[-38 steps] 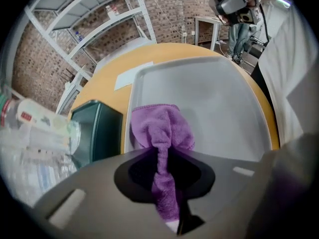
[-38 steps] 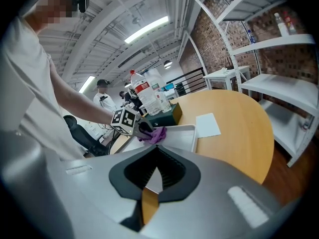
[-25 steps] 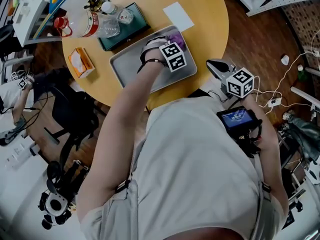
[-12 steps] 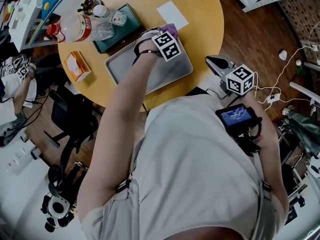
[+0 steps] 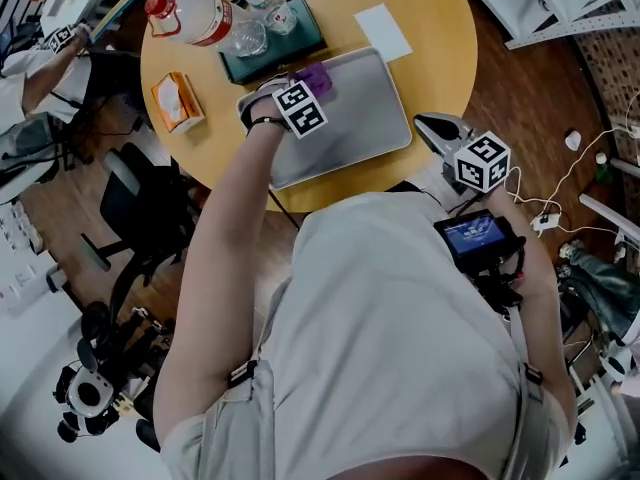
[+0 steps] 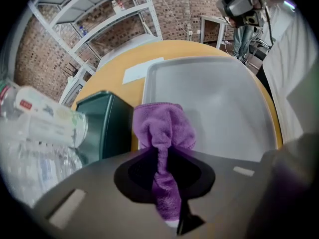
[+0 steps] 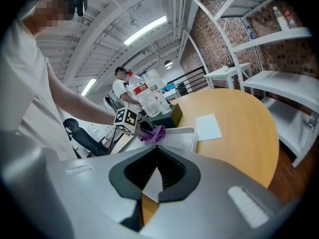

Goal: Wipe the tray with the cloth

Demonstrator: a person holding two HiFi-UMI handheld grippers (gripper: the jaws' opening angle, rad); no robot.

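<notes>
Your left gripper (image 5: 308, 85) kept the cloth (image 6: 164, 128) clamped between its jaws, the purple wad bunched out ahead of them. Over the last second you carried it along the far side of the tray (image 5: 365, 103). It started well inside the tray, toward the end nearest the paper (image 5: 383, 32), and reached the far rim half a second later. It finished at the other end of that side, on the rim just beside the green box (image 6: 104, 128). The grip did not change during that sweep, and the cloth showed no sign of slipping.

Your right gripper (image 5: 428, 125) stayed where it was, off the near edge of the table (image 5: 430, 28) and apart from the tray. Its jaws were together with nothing between them.

For the task, that move looked like one pass along the far side, and the cloth had run out of tray at the box end. The wide bare middle and the near side lay toward you, and I judged that most of the wiping was left there. Whether the swept strip came up clean could not be told from the pictures. The next stroke would have needed the cloth brought back off the rim and onto the flat. The box stood close enough to catch the wad if you had pushed further that way.
</notes>
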